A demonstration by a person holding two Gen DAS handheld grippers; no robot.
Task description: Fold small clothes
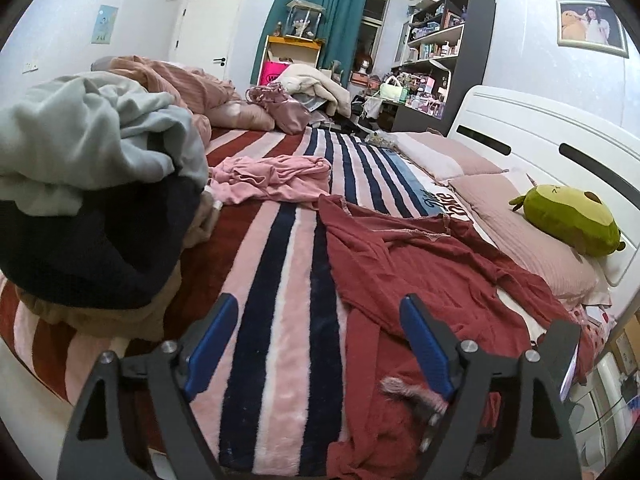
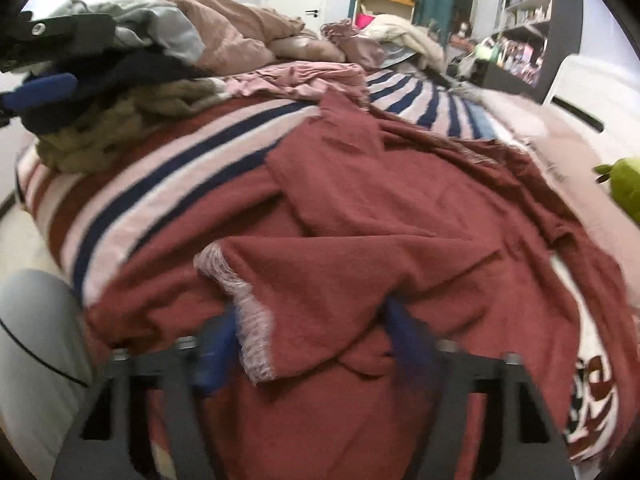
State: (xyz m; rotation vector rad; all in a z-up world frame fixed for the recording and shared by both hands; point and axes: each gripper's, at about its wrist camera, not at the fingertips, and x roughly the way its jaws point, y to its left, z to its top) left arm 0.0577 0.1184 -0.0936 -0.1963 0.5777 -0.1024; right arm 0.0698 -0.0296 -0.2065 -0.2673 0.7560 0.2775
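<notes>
Garment [image 2: 400, 216] is the red one, spread rumpled across the striped blanket [image 1: 280, 260]. Its long axis runs from the near bed edge away toward the pink garment [image 1: 272, 178] lying flat further up the blanket. One corner, showing a pale frayed hem [image 2: 248, 320], is turned back on itself at the near end.

Right gripper [image 2: 316, 344] sits at that near end, directly over the hem, its blue fingers [image 2: 404, 336] spread wide with the turned-back flap lying between them. The view is motion-blurred, and the cloth drapes over the fingertips, so I judge the jaws open and holding nothing, though contact with the flap looks likely.

Left gripper [image 1: 320, 344] stands beside the garment on the side toward the clothes pile [image 1: 92, 200]. Its jaws are wide apart and empty. One finger [image 1: 424, 344] hangs above the red cloth's edge; the other is above bare blanket.

So the right tool is the nearer to the hem, and the left is nearer the long side edge. My guess is that the coming move is a pinch of the near hem, then a pull to flatten the flap before any fold along the long axis. The avocado plush [image 1: 568, 216] on the pillows is well apart from the garment's far side.
</notes>
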